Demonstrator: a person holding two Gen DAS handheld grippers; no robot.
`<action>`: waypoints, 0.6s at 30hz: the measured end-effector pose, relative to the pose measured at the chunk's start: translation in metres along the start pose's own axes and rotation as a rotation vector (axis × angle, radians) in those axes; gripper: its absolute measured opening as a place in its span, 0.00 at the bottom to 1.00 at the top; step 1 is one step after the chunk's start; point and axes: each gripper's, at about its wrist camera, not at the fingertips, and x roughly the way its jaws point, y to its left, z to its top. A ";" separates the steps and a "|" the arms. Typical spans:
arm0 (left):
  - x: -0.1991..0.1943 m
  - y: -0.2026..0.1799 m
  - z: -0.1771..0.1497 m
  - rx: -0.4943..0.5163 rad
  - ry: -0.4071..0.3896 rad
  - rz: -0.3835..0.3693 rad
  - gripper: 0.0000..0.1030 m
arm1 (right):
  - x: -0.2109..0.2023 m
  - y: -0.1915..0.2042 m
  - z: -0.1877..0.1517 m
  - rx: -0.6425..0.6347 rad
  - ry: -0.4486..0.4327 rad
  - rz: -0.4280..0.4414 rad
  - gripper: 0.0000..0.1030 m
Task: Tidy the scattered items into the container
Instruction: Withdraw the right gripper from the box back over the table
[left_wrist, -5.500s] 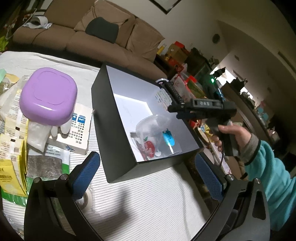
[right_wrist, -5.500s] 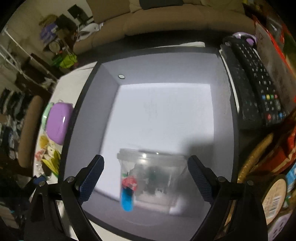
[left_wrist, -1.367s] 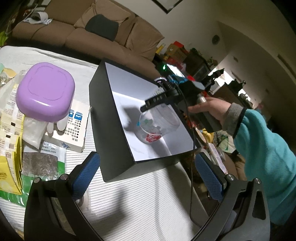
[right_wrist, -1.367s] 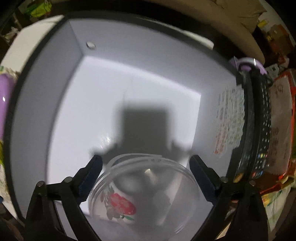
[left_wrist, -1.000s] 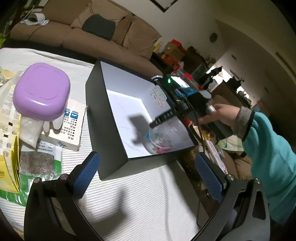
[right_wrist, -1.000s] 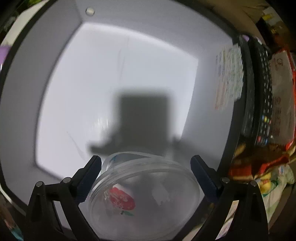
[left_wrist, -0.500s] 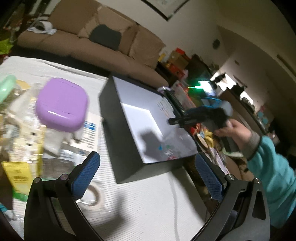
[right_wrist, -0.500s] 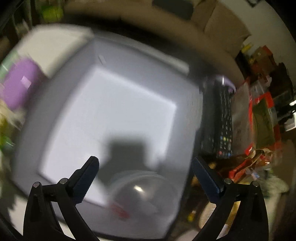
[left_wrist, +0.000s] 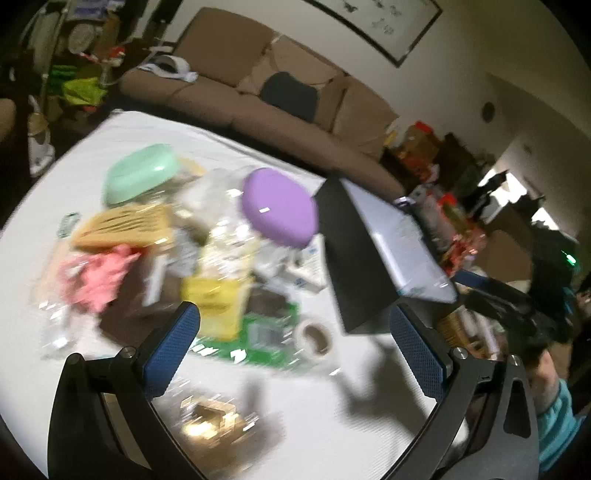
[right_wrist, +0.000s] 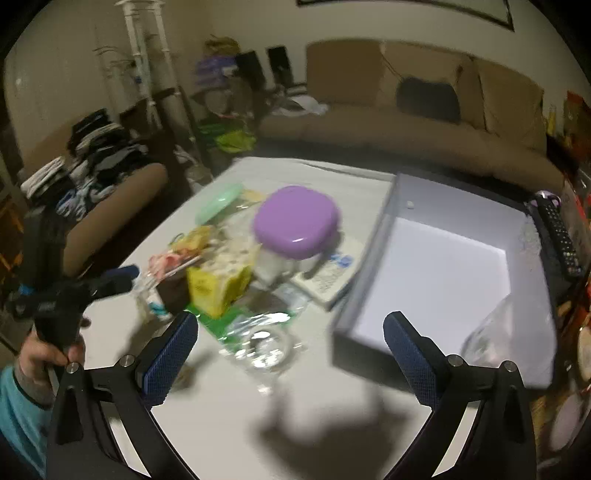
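Observation:
The dark box (left_wrist: 354, 269) with a pale inside (right_wrist: 443, 273) stands at the right of the white table. A clear plastic cup (right_wrist: 506, 332) sits in its near right corner. Scattered items lie left of it: a purple lidded tub (left_wrist: 279, 212) (right_wrist: 297, 221), a green lid (left_wrist: 142, 177), yellow packets (left_wrist: 218, 299), a pink packet (left_wrist: 99, 273), a tape roll (left_wrist: 314, 336) and a clear lid (right_wrist: 264, 349). My left gripper (left_wrist: 295, 343) is open and empty above the table near the tape roll. My right gripper (right_wrist: 291, 350) is open and empty, above the table left of the box.
A brown sofa (left_wrist: 258, 99) runs behind the table. A remote control (right_wrist: 557, 232) lies right of the box, beside snack bags (left_wrist: 461, 243). A gold wrapped thing (left_wrist: 210, 424) lies near the front edge. Both views are blurred by motion.
My right gripper has let go of the clear cup in the box and drawn back out, swinging left over the table. My left gripper has swung left toward the scattered items.

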 end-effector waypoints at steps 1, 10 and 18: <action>-0.003 0.005 -0.006 0.002 0.008 0.025 1.00 | 0.004 0.012 -0.010 -0.017 0.005 -0.007 1.00; 0.004 0.012 -0.077 0.019 0.149 0.162 1.00 | 0.022 0.048 -0.078 0.046 0.111 0.153 1.00; 0.061 -0.025 -0.116 0.277 0.234 0.375 0.98 | 0.012 0.031 -0.109 0.186 0.121 0.188 1.00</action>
